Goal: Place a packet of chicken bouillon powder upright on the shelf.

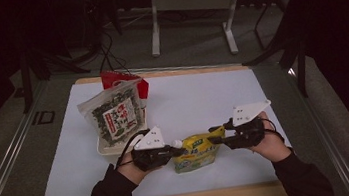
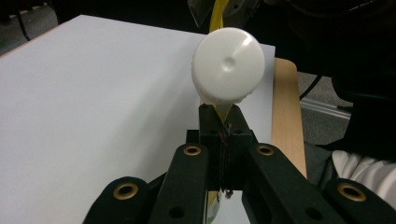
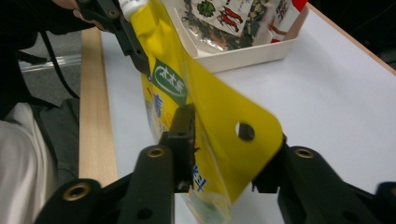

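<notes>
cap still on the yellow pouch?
Yes: in the left gripper view the white cap sits on the spout of the yellow pouch, just beyond the left gripper.

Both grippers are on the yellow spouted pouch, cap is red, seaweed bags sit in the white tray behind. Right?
Nearly. The cap is white, not red; the left gripper view shows it plainly. The rest holds: the left gripper is clamped on the yellow pouch by the spout, the right gripper has its other top corner between its jaws, and the seaweed bags sit in the white tray behind.
</notes>
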`<action>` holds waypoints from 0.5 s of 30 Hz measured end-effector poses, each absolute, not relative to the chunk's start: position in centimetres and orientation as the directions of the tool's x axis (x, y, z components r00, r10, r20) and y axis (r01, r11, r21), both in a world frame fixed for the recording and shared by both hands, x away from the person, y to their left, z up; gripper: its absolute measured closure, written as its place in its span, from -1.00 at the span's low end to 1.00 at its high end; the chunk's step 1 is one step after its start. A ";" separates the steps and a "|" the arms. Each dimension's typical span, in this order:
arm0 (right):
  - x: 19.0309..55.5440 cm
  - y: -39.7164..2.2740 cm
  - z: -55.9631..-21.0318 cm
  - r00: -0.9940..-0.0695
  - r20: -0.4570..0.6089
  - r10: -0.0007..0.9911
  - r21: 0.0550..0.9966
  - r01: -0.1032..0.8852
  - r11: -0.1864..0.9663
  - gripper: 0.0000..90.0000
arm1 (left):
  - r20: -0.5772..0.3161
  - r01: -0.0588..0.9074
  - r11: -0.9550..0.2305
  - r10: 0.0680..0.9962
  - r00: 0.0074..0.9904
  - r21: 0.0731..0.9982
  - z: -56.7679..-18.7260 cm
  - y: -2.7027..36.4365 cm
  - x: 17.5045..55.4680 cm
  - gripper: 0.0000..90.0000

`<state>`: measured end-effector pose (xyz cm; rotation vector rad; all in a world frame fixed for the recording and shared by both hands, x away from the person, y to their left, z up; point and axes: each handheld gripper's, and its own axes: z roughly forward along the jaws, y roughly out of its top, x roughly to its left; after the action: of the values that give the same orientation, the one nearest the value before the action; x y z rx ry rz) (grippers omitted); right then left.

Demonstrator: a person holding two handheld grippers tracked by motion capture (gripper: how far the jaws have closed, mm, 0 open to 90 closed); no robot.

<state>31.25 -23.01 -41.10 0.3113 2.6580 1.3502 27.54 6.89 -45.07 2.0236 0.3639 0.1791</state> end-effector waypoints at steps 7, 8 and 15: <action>30.8 -22.5 -41.0 -0.977 -0.040 0.208 0.781 0.100 0.616 0.99 | -0.025 0.179 -0.436 0.336 0.942 0.882 -45.0 6.6 27.6 1.00; 30.8 -22.5 -40.9 -0.976 -0.048 0.214 0.778 0.098 0.620 0.99 | -0.029 0.182 -0.436 0.335 0.942 0.881 -44.9 6.6 27.6 1.00; 30.4 -22.2 -39.9 -0.974 -0.059 0.218 0.780 0.091 0.619 1.00 | -0.038 0.179 -0.408 0.329 0.944 0.895 -44.4 7.1 27.4 0.98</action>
<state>30.41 -22.17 -39.90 0.2590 2.6916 1.2838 27.42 7.07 -44.43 2.0023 0.3636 0.1727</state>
